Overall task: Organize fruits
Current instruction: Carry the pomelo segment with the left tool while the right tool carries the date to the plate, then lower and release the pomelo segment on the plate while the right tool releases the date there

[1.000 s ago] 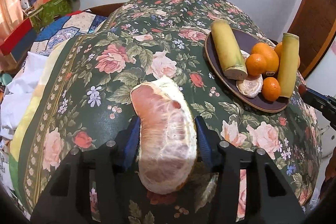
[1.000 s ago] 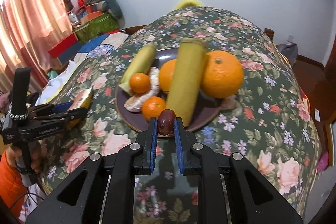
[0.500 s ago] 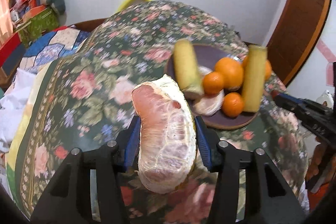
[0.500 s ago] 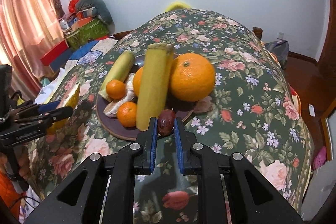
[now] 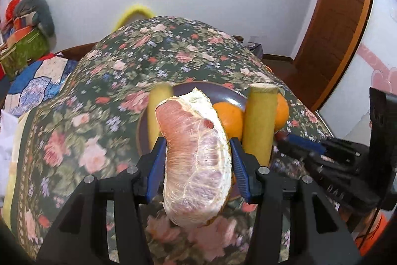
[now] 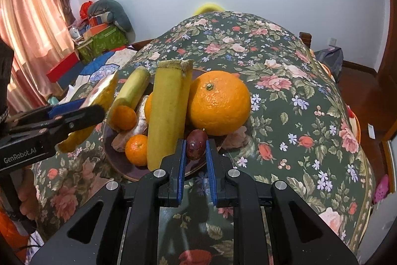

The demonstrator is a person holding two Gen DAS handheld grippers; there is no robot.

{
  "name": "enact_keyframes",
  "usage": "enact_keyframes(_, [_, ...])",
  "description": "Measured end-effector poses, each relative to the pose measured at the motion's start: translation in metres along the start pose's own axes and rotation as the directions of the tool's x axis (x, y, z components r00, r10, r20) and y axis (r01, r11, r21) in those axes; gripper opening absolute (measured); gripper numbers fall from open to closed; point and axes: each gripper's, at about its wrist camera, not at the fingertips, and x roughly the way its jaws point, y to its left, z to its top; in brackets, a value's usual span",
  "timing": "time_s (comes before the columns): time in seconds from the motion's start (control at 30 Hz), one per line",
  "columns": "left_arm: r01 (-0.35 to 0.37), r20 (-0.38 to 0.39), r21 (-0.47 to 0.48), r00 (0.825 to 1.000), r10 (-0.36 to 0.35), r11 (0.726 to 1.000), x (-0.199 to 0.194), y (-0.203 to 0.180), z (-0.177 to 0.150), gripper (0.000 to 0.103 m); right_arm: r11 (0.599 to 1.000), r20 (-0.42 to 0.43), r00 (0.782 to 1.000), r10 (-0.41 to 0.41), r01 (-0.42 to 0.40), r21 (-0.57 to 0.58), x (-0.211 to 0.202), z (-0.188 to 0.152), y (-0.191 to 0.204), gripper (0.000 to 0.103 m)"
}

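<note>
Pink flesh: the pomelo segment [image 5: 196,160] showed a peeled, membrane-covered face, with yellow rind along its back in the right wrist view.
Left gripper [image 5: 196,165]: its blue fingers [image 5: 155,165] pinched the segment across its broad middle, the piece held aloft above the near edge of the plate [image 5: 224,93].
Right gripper [image 6: 194,165]: its fingers [image 6: 181,165] were closed on a small dark red jujube [image 6: 196,143], which hung over the plate's near rim.
Plate contents: two yellow-green cane lengths [image 6: 168,111], one large orange [image 6: 218,102], smaller mandarins [image 6: 136,149] and another peeled piece lay crowded together.
Desk: a floral cloth [image 6: 285,91] covered the desk; the plate sat toward its middle.
Handling, pomelo: it looked soft and juicy, its membrane likely to tear; a hold across the thick middle seemed wise, with gentle pressure.
Handling, jujube: small, smooth and light, it looked liable to slip or roll, so a hold at its widest part suited it.
Space: free room on the plate appeared scarce, mostly at the near left edge.
</note>
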Motion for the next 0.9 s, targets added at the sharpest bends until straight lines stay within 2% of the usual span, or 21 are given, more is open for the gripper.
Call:
enact_keyframes(0.37, [0.002,-0.010,0.003,1.000,-0.002,1.000,0.031,-0.008,0.024,0.050,1.000,-0.028,0.999,0.015,-0.016,-0.008,0.015,0.002,-0.004,0.015])
enact_keyframes(0.73, [0.002,-0.047,-0.022,0.999,-0.003,1.000,0.050,-0.005,0.026,0.051,1.000,-0.055,0.998,0.022,-0.023,-0.020,0.024,0.002,-0.005,0.015])
enact_keyframes(0.9, [0.008,-0.053,-0.028,0.999,-0.010,1.000,0.049,-0.004,0.027,0.051,1.000,-0.060,0.998,0.010,-0.011,-0.021,0.023,0.002,-0.007,0.023])
